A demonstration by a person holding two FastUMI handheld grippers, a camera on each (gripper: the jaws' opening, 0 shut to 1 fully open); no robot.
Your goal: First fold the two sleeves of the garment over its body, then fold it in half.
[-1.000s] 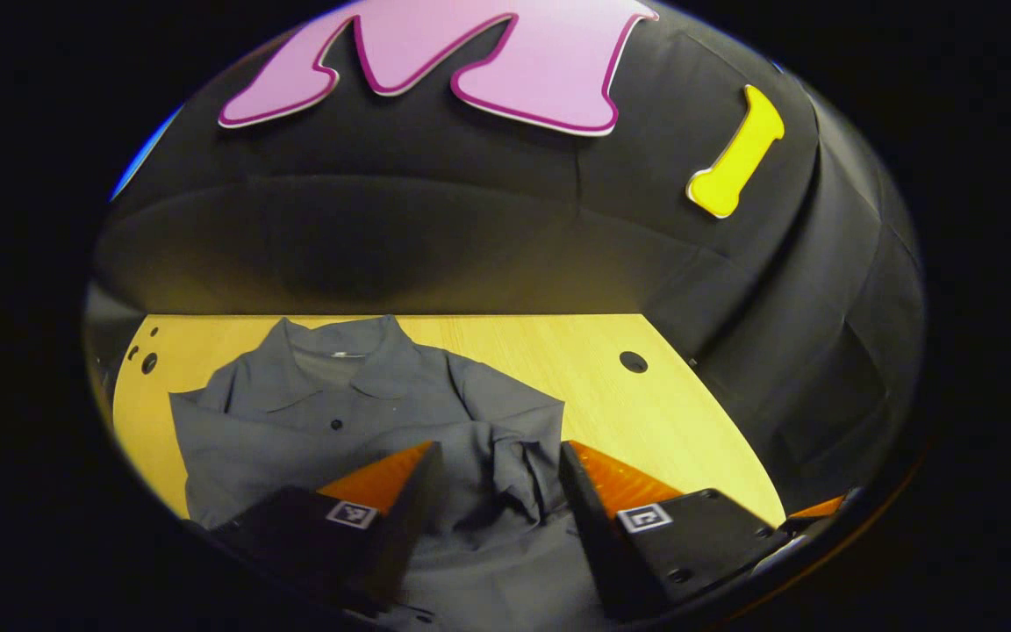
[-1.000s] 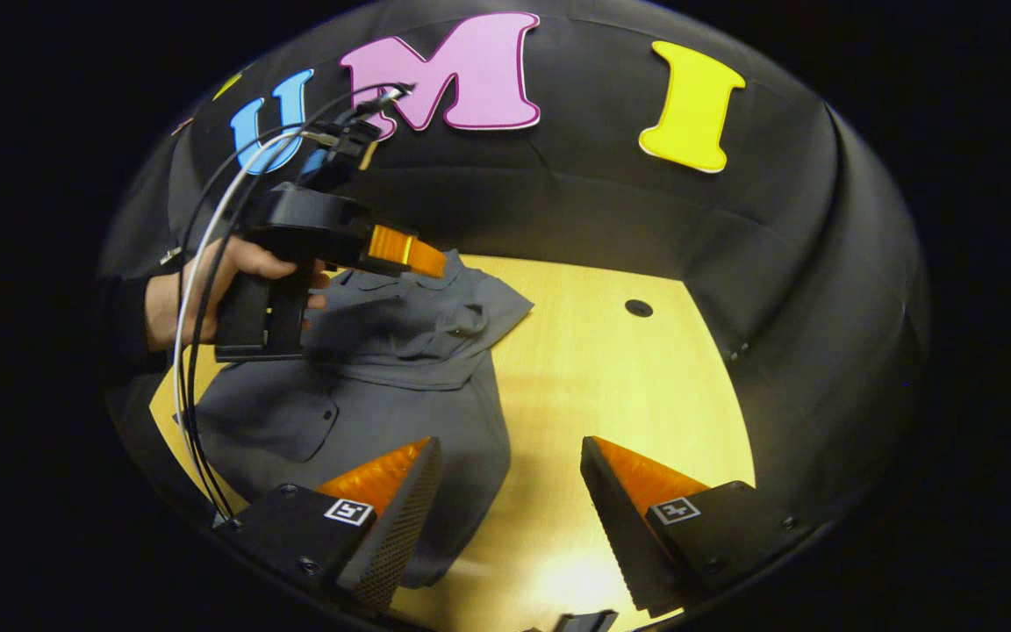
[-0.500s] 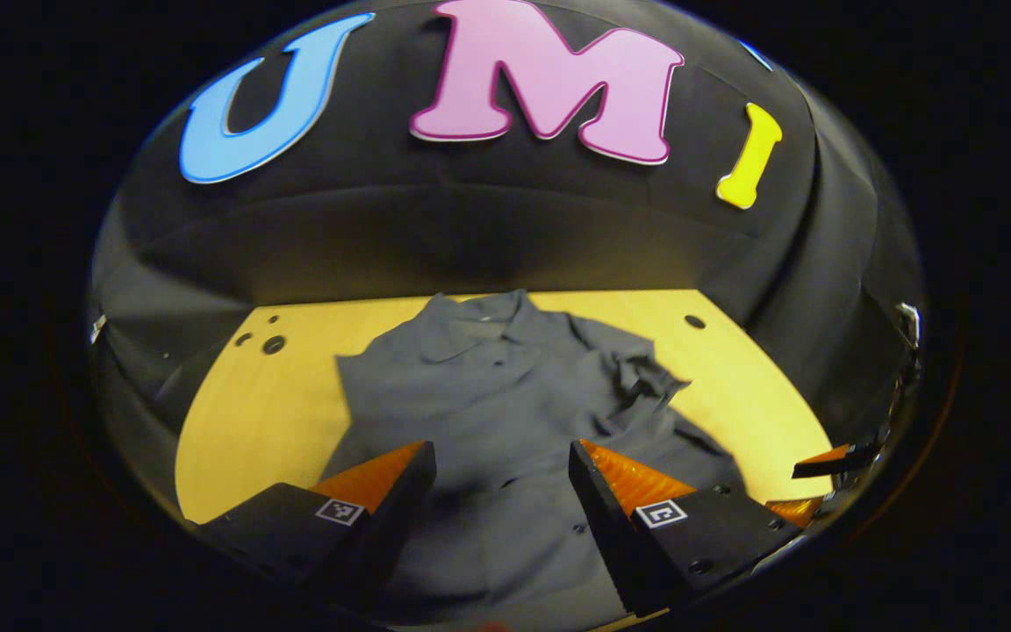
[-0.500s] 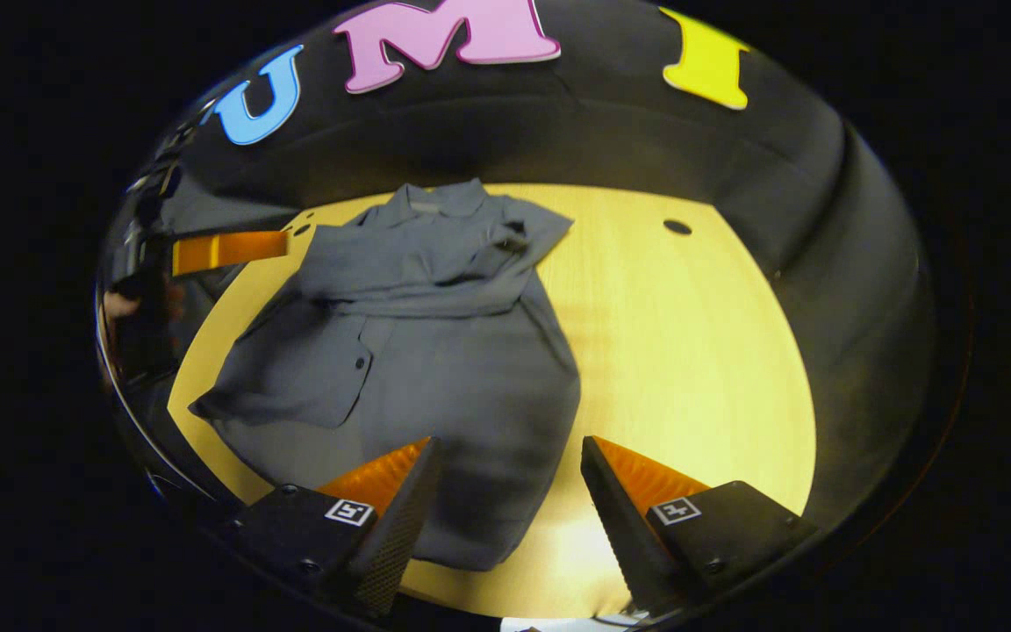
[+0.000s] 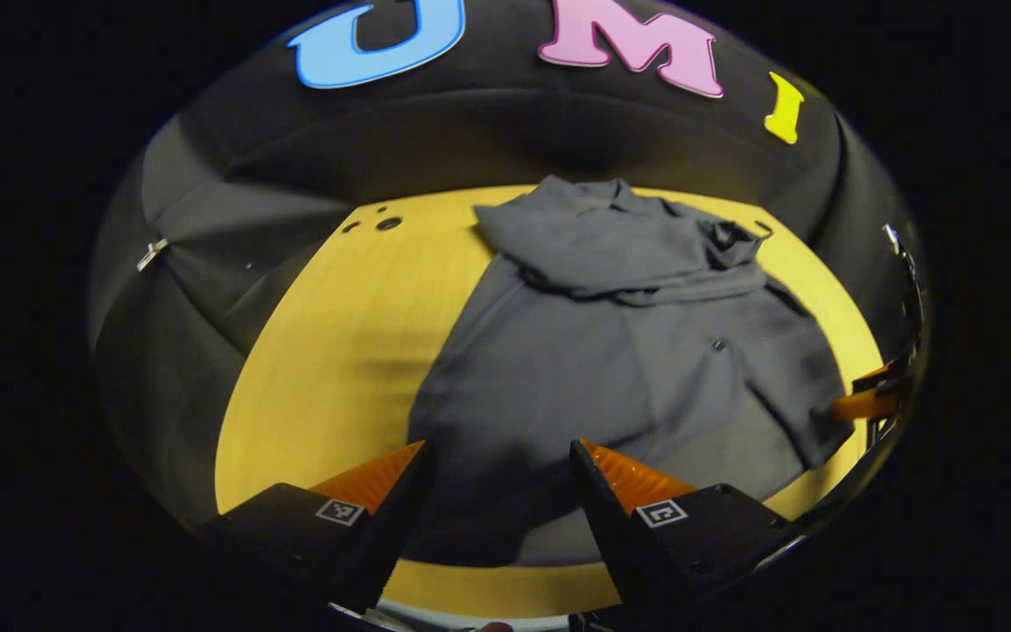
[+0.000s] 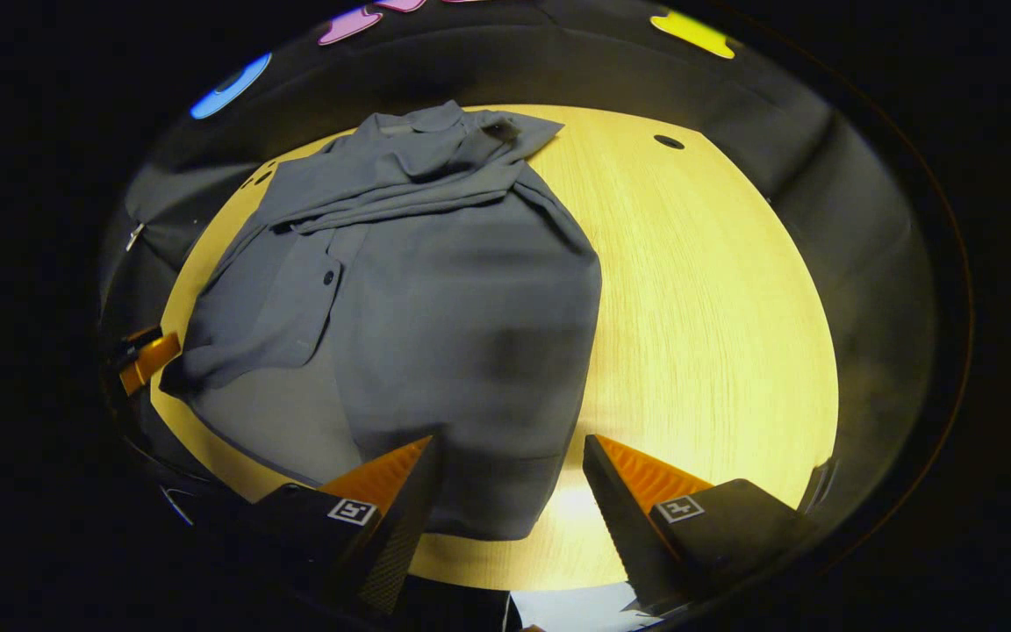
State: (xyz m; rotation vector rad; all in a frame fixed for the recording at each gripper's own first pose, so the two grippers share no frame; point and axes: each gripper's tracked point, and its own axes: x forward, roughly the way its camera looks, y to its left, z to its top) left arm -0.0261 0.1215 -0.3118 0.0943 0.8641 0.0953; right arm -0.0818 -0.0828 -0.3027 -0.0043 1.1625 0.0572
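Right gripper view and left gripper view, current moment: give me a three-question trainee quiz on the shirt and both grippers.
1. True or false: the right gripper is shut on the grey shirt.
2. Multiple choice: the folded sleeves lie (A) across the shirt's chest below the collar, (B) off the wooden table, (C) over the bottom hem.
3. Fill in: the left gripper hangs with its fingers ____ above the shirt's hem.

Key: 1 false; 2 A; 3 open.
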